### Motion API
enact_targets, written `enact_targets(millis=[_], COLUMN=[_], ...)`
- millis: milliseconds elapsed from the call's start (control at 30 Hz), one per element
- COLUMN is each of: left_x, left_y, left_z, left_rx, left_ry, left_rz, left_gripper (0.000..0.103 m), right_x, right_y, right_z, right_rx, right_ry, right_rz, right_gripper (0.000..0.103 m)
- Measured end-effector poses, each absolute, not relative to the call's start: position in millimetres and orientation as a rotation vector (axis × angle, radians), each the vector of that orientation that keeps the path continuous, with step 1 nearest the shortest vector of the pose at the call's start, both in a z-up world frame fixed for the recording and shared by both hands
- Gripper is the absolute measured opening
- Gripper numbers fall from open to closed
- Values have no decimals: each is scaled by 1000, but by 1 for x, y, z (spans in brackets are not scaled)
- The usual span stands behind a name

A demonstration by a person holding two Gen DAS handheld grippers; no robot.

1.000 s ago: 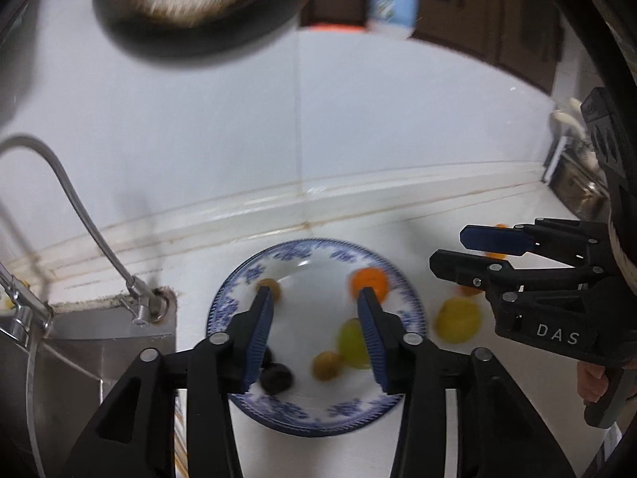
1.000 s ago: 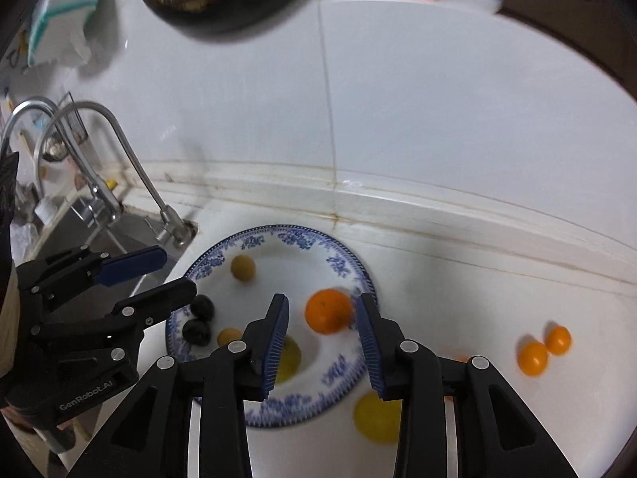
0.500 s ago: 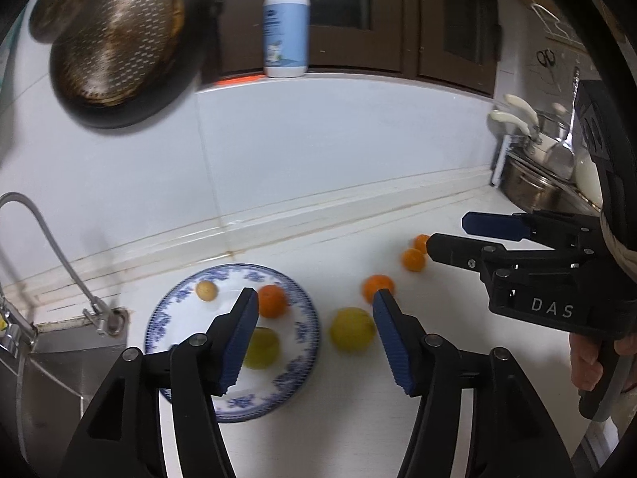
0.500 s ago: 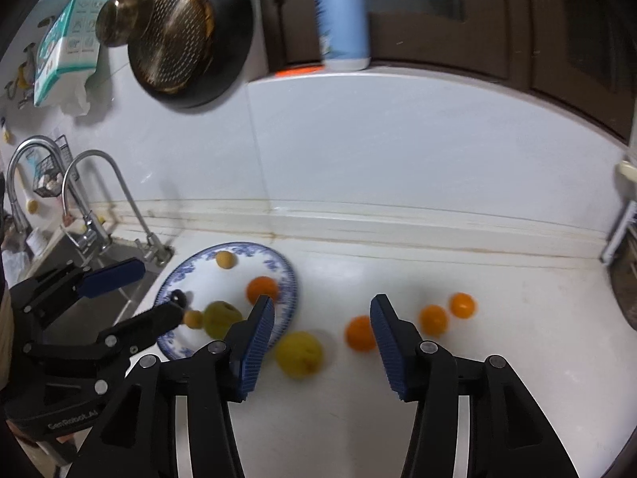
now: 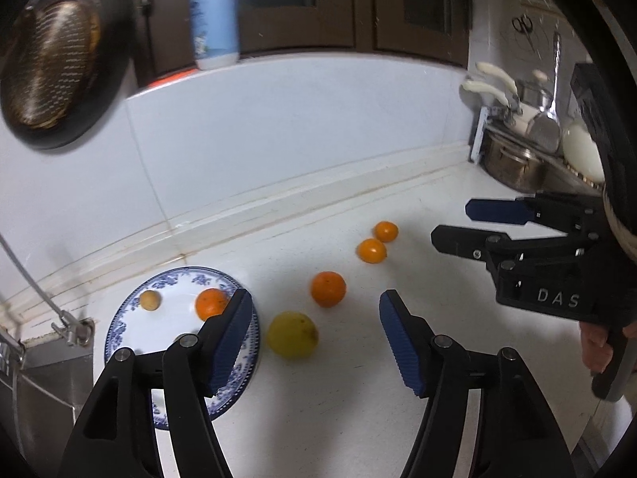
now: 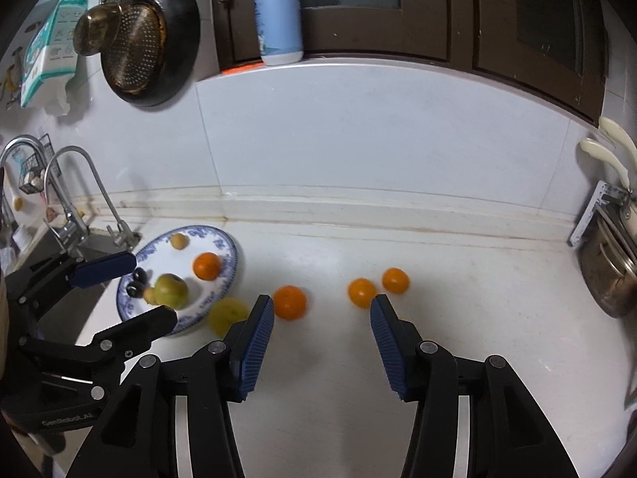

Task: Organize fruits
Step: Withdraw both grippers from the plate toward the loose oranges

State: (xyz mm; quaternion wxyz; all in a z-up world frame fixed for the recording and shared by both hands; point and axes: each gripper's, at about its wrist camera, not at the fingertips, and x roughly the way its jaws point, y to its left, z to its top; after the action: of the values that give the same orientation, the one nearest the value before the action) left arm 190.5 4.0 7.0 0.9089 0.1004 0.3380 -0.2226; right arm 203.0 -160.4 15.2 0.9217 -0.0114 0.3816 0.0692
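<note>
Both grippers hang empty between picks: the left gripper (image 5: 314,334), whose jaws have just been opening, and the right gripper (image 6: 321,332), jaws parted. Four loose fruits lie at the plate's (image 6: 229,267) three o'clock; the yellow fruit (image 5: 292,334) nearest. Next, I judge, straddle and clench it

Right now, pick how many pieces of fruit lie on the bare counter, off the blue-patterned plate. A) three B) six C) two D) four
D: off the plate lie the yellow fruit, the larger orange beside it, and the two small oranges further right, all resting on the white counter.
</note>
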Motion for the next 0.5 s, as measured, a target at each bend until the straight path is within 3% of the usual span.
enact_targets(millis=[500], left_x=[235], left_y=[-42], left_z=[-34], left_rx=[373], left_ry=[799], left_rz=[-531], left_gripper=[65], right_x=[236], right_y=[-190], right_z=[-28], right_rx=[-46], right_ry=[886], right_rz=[171], right_gripper=[51])
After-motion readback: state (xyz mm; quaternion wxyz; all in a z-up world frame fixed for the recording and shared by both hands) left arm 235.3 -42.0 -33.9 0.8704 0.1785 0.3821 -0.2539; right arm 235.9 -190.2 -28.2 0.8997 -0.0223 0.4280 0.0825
